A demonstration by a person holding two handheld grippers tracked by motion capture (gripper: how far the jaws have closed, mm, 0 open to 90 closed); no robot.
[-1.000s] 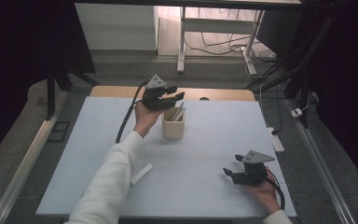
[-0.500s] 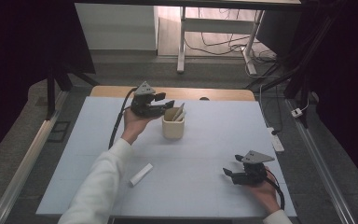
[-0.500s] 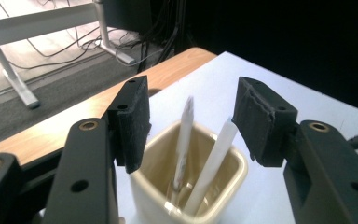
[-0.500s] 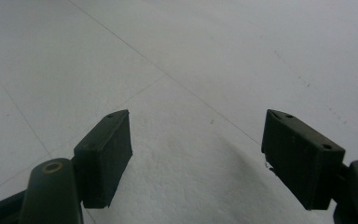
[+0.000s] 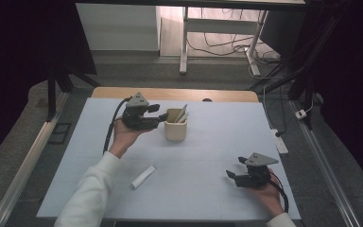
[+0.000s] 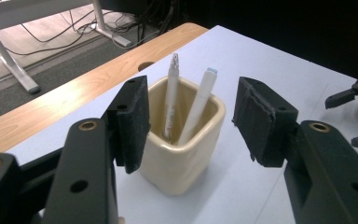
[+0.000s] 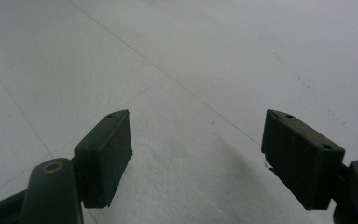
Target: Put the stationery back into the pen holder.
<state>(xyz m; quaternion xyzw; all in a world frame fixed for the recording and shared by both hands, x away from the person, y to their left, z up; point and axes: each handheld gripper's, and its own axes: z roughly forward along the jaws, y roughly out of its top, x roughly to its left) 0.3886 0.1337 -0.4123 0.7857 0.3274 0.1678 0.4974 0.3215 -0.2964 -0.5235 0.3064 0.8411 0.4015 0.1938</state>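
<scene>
Left claw (image 5: 162, 116) spread and just opened further, empty, at nine o'clock of the cream cup (image 5: 175, 126) (two pens (image 6: 186, 106) inside) mid-worktop (image 5: 208, 156); right claw (image 5: 234, 169) spread, empty, at five o'clock.

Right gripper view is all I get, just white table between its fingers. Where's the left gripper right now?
Observer: The left gripper is held just beside a cream cup. Its fingers are open, have just been opening, and grip nothing.
Operator: Anything in that cup?
Observer: Two white pens stand in it, leaning.
Operator: Anything else lying loose?
Observer: One white stick, maybe another pen, lies flat near the person's left sleeve.
</scene>
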